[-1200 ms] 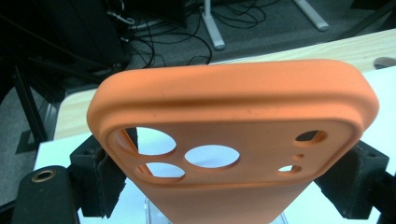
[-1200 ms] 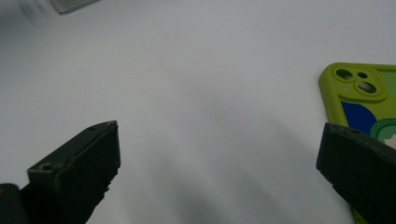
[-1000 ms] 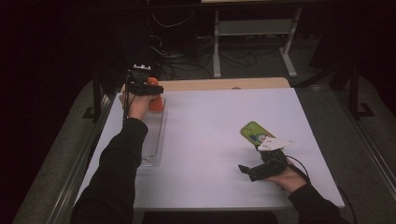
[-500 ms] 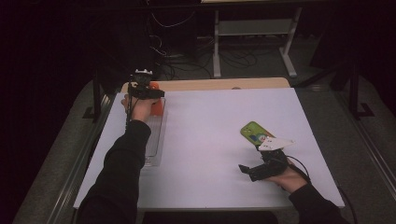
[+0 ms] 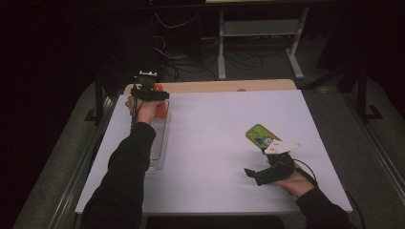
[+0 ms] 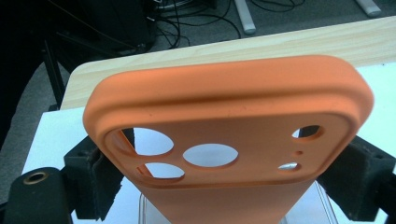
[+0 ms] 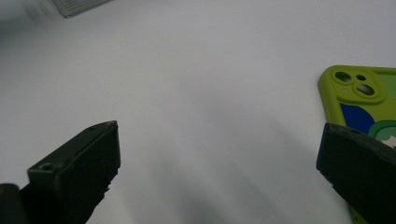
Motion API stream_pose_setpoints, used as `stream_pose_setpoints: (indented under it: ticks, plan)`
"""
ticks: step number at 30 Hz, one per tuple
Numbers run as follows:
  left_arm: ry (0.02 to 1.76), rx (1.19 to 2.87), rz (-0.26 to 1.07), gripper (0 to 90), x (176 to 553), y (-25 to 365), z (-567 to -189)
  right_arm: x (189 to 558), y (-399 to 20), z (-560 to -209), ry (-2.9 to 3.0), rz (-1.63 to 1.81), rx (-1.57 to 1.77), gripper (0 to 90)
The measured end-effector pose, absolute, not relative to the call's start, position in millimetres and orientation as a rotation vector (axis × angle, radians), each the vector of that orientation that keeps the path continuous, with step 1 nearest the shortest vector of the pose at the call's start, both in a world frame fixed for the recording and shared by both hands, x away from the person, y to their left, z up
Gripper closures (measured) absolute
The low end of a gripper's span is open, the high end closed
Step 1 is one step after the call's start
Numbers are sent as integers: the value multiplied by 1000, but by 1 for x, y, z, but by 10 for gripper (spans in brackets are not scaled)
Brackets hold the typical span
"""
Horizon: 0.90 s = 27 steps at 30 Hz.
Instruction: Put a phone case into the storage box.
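Note:
My left gripper (image 5: 154,95) is shut on an orange phone case (image 6: 224,149) and holds it above the far end of a clear plastic tray (image 5: 157,143) at the table's left. In the left gripper view the case stands between the two black jaws, its camera cut-outs facing me. A green phone case (image 5: 260,135) lies flat on the white table at the right, also seen as the green phone case (image 7: 362,100). My right gripper (image 5: 258,172) rests low on the table just in front of it, open, with nothing between its jaws.
A white sheet (image 5: 219,143) covers the table, with a bare wooden strip (image 5: 229,86) along the far edge. Beyond the table are a dark floor, cables and a metal stand (image 5: 258,43). The tray's corner (image 7: 79,7) shows far off.
My left gripper has drifted slightly toward the table's far edge with the orange case in it. The right gripper and the green case have stayed put.

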State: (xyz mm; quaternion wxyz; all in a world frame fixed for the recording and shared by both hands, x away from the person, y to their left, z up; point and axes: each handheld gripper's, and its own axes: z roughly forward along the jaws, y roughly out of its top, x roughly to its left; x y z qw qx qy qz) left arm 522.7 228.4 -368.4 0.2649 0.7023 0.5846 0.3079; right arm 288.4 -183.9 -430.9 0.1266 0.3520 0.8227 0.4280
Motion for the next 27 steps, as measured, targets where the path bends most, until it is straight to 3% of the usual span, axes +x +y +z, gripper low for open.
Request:
stream_pose_setpoints:
  ticks: [10,27]
  plan:
    - [1548,1895,803,0,524,231,-367,288,-183,-430,2398,1244,1026,0]
    - [1416,1896,768,0,507,250,-335,287,-183,-430,2401,1236,1024,0]
